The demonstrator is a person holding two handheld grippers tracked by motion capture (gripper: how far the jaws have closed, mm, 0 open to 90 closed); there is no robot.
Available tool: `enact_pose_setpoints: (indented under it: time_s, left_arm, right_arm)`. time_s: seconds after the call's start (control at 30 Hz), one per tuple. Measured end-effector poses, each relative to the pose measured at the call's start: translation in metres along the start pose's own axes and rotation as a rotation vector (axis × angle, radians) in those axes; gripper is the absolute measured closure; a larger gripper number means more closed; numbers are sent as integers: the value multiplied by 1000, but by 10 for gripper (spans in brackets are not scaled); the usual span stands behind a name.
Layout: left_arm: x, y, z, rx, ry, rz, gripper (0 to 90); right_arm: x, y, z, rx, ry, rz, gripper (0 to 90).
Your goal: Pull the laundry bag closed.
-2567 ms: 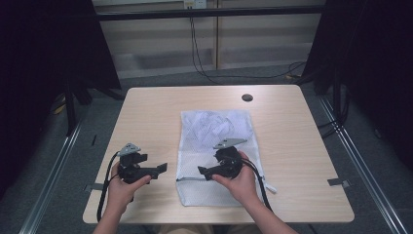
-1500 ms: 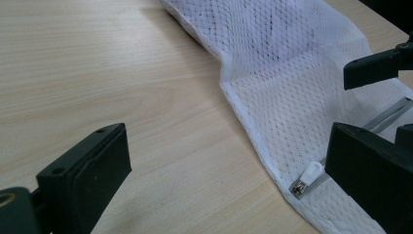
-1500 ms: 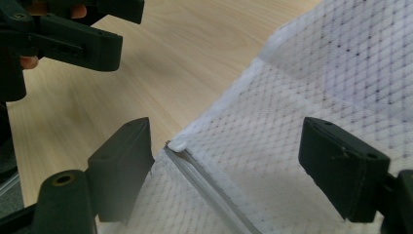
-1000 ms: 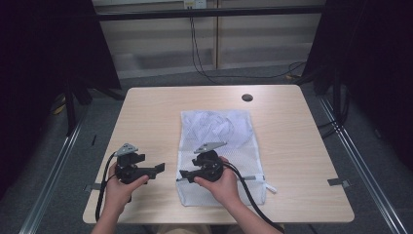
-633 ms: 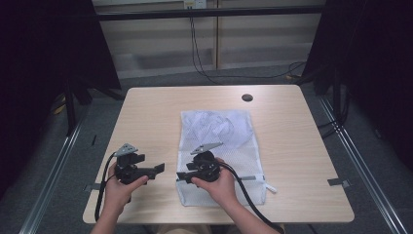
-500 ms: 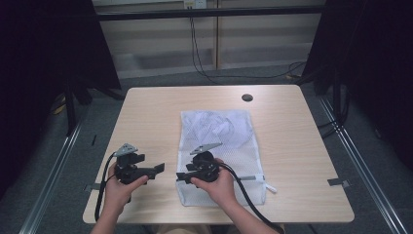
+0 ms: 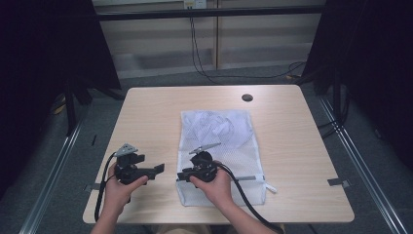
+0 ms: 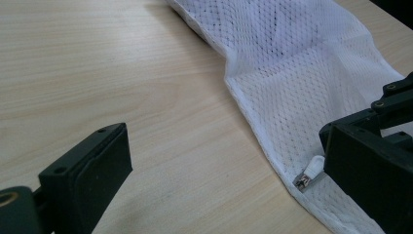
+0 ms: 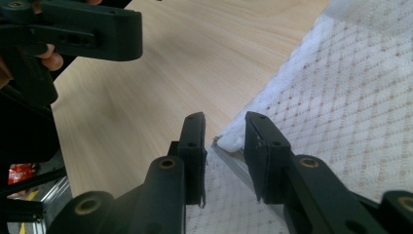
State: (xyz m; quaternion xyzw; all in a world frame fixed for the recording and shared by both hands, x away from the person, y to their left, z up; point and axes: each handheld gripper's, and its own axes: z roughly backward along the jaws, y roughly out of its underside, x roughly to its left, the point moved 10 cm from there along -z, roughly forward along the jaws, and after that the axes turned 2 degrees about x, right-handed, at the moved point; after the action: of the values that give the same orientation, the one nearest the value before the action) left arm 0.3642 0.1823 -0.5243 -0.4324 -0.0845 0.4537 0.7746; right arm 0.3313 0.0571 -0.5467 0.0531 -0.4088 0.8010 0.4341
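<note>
Mesh bag [image 7: 221, 146], zipper pull [image 8: 310, 170] at its left edge.
Right gripper [image 9: 224, 146] has been brought across; jaws parted, straddling the pull, unclenched. Left gripper [image 7: 158, 169] held wide open alongside. Zipper grasp judged imminent.

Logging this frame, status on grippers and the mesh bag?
Right gripper open, straddling zipper pull. Left gripper open, beside mesh bag. Nothing blocking.

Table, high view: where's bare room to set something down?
Free: the table right of the mesh bag, and the far-left stretch beyond the left hand-held gripper. Crowded: near edge, where both hands work at the bag's left edge.
</note>
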Motion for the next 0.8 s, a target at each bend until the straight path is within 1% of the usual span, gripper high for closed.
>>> enact_pose_setpoints:
  time_s: [0.13, 0.17, 0.33, 0.43, 0.53, 0.63, 0.7, 0.77, 0.8]
  left_arm:
    - [0, 0, 1, -1, 3, -1, 33]
    - [0, 0, 1, 0, 2, -2, 33]
    - [2, 2, 1, 3, -4, -4, 33]
    - [1, 2, 2, 1, -3, 3, 33]
    - [1, 2, 3, 2, 0, 3, 34]
    - [2, 3, 3, 5, -5, 2, 34]
    - [2, 3, 3, 4, -4, 3, 34]
    - [2, 3, 3, 5, -4, 2, 35]
    - [2, 4, 2, 5, -3, 3, 35]
  right_arm:
    - [-1, 2, -3, 12, 5, -8, 705]
    - [-1, 2, -5, 12, -4, -15, 705]
    - [-1, 2, -8, 19, -6, -19, 706]
    - [2, 2, -10, 23, -17, -28, 729]
    - [2, 2, -12, 25, -14, -31, 733]
    - [2, 3, -14, 31, -19, -32, 756]
    - [2, 3, -16, 35, -25, -42, 776]
    - [2, 3, -17, 36, -23, -44, 779]
    - [1, 3, -17, 44, -21, -50, 809]
